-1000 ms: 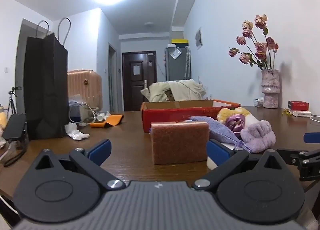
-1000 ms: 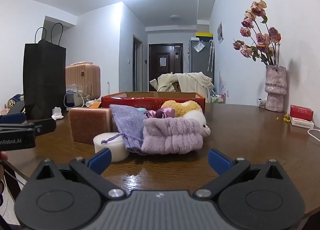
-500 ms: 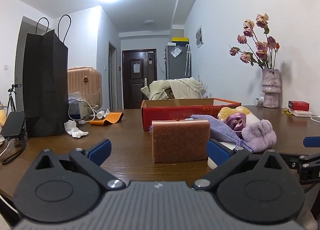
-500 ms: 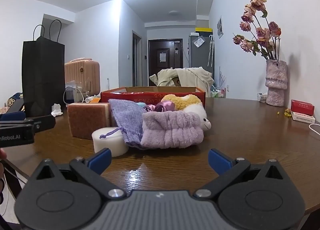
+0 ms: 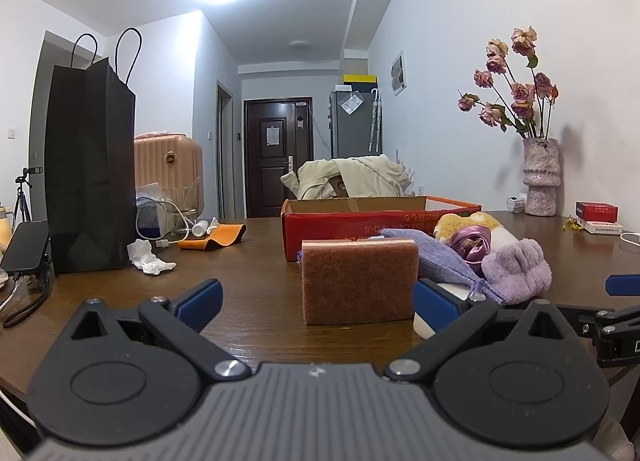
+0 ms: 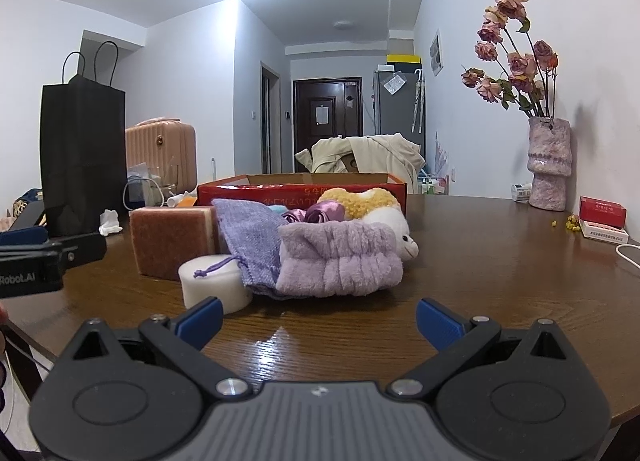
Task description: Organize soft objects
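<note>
A pile of soft things lies on the brown table in front of a red cardboard box (image 5: 360, 221) (image 6: 300, 191). A brown sponge (image 5: 358, 281) (image 6: 172, 241) stands on edge at its left. Beside it are a white round puff (image 6: 216, 285), a purple drawstring pouch (image 6: 252, 245), a lilac fluffy headband (image 6: 340, 261) (image 5: 516, 271), purple satin scrunchies (image 6: 316, 215) and a yellow-white plush toy (image 6: 380, 213). My left gripper (image 5: 316, 301) is open, just before the sponge. My right gripper (image 6: 318, 321) is open, just before the headband.
A black paper bag (image 5: 88, 169) stands at the table's left, with crumpled tissue (image 5: 150, 261), cables and an orange pouch (image 5: 212, 239) near it. A vase of dried roses (image 6: 548, 165) and a red packet (image 6: 602, 211) stand at the right by the wall.
Both grippers have dropped slightly and edged closer to the pile. Both stay open; nothing was grasped.
</note>
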Available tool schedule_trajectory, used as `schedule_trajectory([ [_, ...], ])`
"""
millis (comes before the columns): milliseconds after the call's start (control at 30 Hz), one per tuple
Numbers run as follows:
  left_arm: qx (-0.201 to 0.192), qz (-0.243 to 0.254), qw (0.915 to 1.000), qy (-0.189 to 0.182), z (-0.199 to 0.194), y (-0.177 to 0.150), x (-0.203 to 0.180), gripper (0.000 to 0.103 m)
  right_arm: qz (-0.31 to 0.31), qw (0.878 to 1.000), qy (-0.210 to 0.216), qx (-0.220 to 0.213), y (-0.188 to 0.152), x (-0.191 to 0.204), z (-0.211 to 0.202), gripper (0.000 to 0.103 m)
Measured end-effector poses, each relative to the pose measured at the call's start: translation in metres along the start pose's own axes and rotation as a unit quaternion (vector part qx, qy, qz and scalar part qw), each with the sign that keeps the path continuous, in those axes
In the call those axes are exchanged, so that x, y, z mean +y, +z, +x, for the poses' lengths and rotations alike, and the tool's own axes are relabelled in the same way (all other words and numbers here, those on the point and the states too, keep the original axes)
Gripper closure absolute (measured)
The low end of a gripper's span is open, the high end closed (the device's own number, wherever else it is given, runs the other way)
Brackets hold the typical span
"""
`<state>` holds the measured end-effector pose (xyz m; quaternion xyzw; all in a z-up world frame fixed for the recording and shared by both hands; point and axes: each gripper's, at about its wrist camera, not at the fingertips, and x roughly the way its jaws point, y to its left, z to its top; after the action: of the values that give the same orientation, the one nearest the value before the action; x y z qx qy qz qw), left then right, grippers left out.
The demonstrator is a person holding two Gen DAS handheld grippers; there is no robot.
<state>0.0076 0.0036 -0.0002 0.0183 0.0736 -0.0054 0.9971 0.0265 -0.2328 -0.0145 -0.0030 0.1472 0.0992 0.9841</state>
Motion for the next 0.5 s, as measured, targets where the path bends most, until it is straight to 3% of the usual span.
schedule_trajectory([
  [500,0.0,-0.001,1.0,0.0,-0.0006,-0.0013,-0.0023,0.0,0.0,1.0,0.004,-0.003,-0.0012,-0.0004,-0.0006,0.0],
])
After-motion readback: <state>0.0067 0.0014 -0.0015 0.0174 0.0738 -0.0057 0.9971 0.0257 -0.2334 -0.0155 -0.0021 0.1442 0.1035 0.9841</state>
